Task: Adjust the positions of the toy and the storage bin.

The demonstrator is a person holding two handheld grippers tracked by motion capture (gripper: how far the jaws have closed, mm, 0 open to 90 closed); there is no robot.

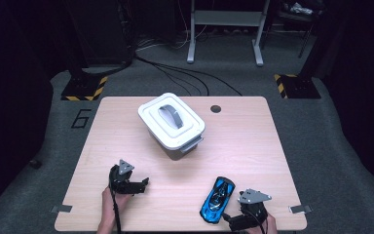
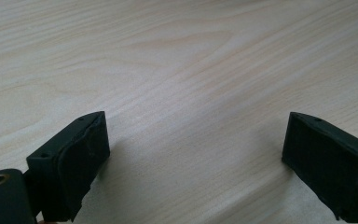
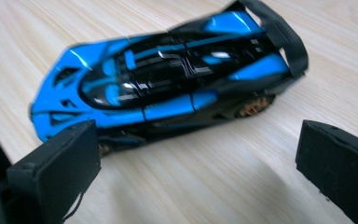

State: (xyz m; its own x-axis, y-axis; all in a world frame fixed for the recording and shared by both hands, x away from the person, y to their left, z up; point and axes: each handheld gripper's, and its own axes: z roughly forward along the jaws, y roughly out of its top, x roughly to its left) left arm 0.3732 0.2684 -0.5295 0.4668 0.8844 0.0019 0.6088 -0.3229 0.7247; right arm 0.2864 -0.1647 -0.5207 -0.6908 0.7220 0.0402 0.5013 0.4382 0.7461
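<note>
A blue and black toy sports car (image 1: 217,199) (image 3: 168,84) rests on its wheels on the wooden table (image 1: 253,146), near the front right. My right gripper (image 1: 230,222) (image 3: 196,163) is just beside it at the table's front edge, jaws wide apart, with the car lying across in front of them and clear of the pads. My left gripper (image 1: 143,185) (image 2: 193,158) sits low at the front left, open over bare wood. A white lidded storage box (image 1: 171,122) with a grey handle stands behind, in the middle of the table.
A round cable hole (image 1: 215,108) lies in the tabletop behind the box on the right. Beyond the table are dark floor, cables and stand bases with yellow-black tape (image 1: 84,90).
</note>
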